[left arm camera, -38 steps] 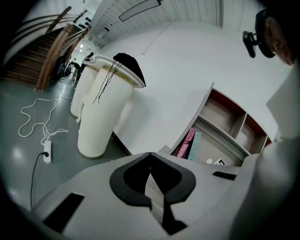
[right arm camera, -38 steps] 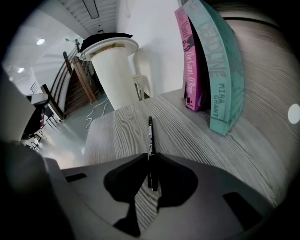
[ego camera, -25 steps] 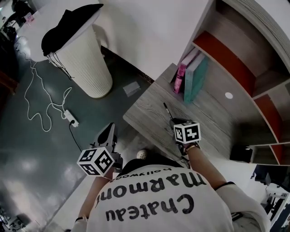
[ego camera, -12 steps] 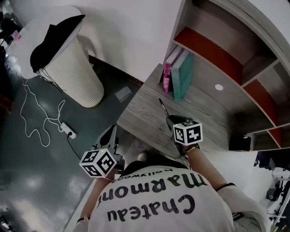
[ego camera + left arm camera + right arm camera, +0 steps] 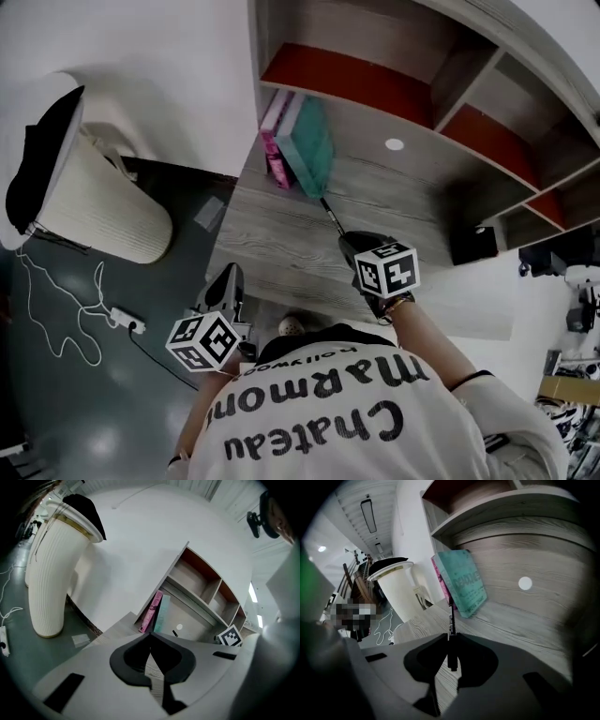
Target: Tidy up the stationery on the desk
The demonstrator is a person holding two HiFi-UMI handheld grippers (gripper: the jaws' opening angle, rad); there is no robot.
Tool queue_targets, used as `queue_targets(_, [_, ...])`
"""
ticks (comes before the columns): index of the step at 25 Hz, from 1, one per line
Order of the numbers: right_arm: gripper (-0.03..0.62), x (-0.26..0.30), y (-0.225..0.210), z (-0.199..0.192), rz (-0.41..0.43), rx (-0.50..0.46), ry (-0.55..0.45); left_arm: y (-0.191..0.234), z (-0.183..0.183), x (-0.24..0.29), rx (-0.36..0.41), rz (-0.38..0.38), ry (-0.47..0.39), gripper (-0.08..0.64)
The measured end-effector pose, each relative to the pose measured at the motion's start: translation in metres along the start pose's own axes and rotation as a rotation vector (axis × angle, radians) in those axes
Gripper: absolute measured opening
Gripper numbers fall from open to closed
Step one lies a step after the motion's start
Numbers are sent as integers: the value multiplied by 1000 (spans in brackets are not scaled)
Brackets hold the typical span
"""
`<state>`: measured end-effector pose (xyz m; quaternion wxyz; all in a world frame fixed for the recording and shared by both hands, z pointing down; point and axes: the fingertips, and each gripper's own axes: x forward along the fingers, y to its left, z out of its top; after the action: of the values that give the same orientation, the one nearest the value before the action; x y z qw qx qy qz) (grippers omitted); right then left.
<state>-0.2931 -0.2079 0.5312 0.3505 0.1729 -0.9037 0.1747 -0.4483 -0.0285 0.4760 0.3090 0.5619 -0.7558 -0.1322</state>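
Wood-grain worktop (image 5: 272, 244) at centre, red-backed shelves (image 5: 356, 80) upper right, white wall (image 5: 159, 56) upper left, glossy dark floor (image 5: 84, 403) lower left.

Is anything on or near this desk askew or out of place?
Yes. The teal book and the pink book lean tilted on the desk, not upright. A flat pale scrap, perhaps paper, lies on the floor beside the desk.

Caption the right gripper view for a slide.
The right tool grips a black pen pointing toward the teal book on the desk.
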Motion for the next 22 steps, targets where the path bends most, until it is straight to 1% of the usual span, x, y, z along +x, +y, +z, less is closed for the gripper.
queue_targets(7, [67,-38,-49,-27,-125,86,-4,-40,-17,42,22,-125,83,15])
queue_targets(11, [67,-62,-74,-44,-199,128,-2,-61,-27,58,30,-181,120,15])
queue_targets(17, [67,-107,-117,-58,-313,174,-21,-81,-37,70,29,-224,142,15])
queue_targets(22, [67,-145,-145,-68,-387,217,-56,-98,-41,72,35,-238,137,15])
